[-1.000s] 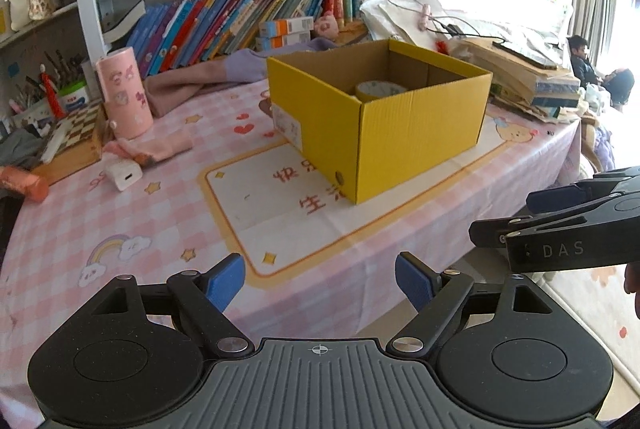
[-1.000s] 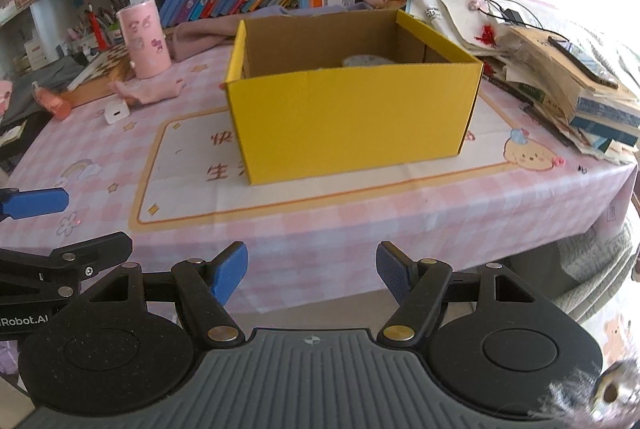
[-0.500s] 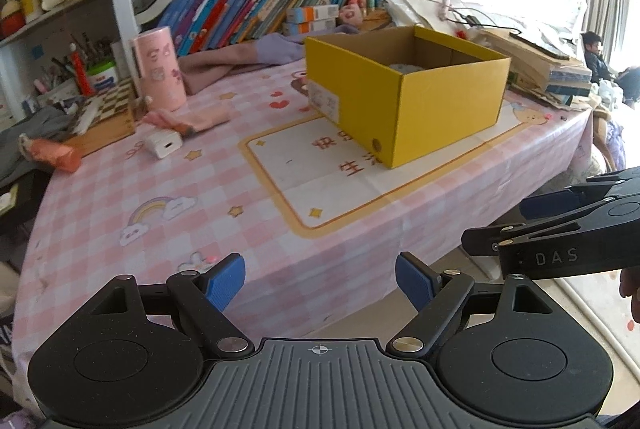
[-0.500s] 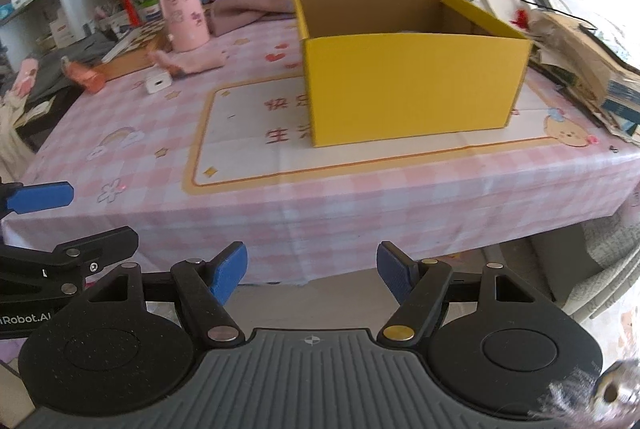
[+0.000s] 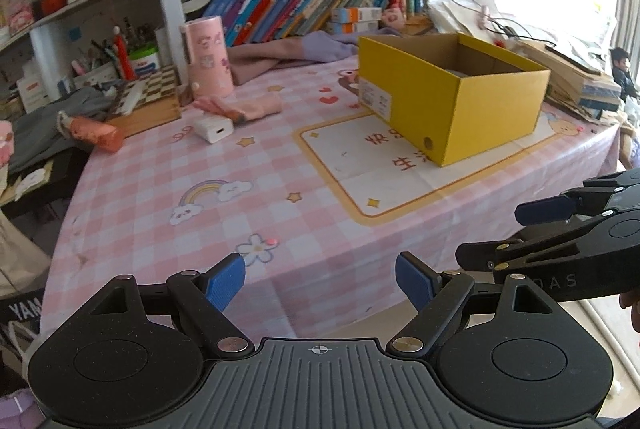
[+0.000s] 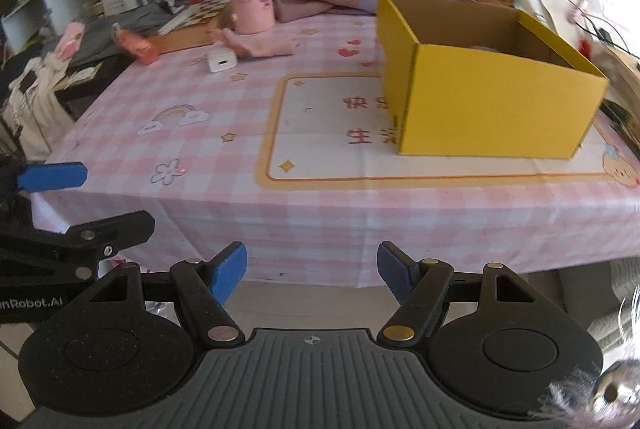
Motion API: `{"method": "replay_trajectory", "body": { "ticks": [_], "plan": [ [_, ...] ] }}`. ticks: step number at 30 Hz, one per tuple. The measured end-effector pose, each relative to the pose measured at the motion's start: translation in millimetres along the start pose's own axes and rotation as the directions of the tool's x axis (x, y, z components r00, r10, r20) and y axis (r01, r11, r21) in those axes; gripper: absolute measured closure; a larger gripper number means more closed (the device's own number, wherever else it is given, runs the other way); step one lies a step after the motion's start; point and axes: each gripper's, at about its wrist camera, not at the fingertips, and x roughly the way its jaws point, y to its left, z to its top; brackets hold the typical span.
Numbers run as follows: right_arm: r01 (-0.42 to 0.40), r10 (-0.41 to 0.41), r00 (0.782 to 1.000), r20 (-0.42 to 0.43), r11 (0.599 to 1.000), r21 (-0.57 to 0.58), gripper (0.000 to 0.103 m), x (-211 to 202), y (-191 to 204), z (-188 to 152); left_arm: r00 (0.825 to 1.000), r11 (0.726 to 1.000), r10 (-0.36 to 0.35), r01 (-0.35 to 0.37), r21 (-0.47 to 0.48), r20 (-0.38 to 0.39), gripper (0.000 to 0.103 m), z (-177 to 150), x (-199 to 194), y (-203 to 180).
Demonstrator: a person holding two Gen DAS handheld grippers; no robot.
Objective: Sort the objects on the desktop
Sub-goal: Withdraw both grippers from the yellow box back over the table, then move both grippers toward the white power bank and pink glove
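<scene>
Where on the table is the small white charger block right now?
In both wrist views the white charger block lies on the pink checked tablecloth, left of the yellow box, just in front of the tall pink cylinder and beside the pink cloth bundle.

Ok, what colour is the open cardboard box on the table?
Yellow outside, plain brown cardboard inside; the box shows best in the right wrist view.

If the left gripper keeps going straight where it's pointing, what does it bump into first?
Probably the pink checked tablecloth, near the flower print. The left gripper is open and empty, and nothing stands between it and the cloth, though depth is hard to judge.
</scene>
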Motion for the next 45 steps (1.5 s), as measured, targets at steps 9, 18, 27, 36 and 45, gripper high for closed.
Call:
{"method": "replay_trajectory", "body": {
  "ticks": [9, 18, 27, 36, 45],
  "plan": [
    [-0.009, 0.009, 1.000, 0.008, 0.998, -0.058, 0.033, 4, 17, 8, 1.000, 0.999, 0.010, -0.010, -0.034, 0.006, 0.018, 1, 0, 15],
    [-0.025, 0.027, 1.000, 0.011, 0.994, -0.108, 0.033, 14, 26, 18, 0.999, 0.997, 0.039, -0.039, -0.072, -0.003, 0.018, 0, 3, 26],
    [-0.056, 0.061, 0.998, 0.028, 0.986, -0.155, 0.033, 33, 30, 39, 0.997, 0.991, 0.081, -0.082, -0.103, -0.008, 0.018, 16, 22, 40],
    [-0.077, 0.084, 0.996, 0.034, 0.982, -0.173, 0.033, 67, 23, 77, 0.994, 0.986, 0.104, -0.106, -0.128, -0.015, 0.018, 45, 54, 56],
    [-0.122, 0.130, 0.991, 0.042, 0.981, -0.153, 0.033, 105, 16, 120, 0.984, 0.970, 0.179, -0.180, -0.161, -0.020, 0.018, 77, 86, 83]
  ]
}}
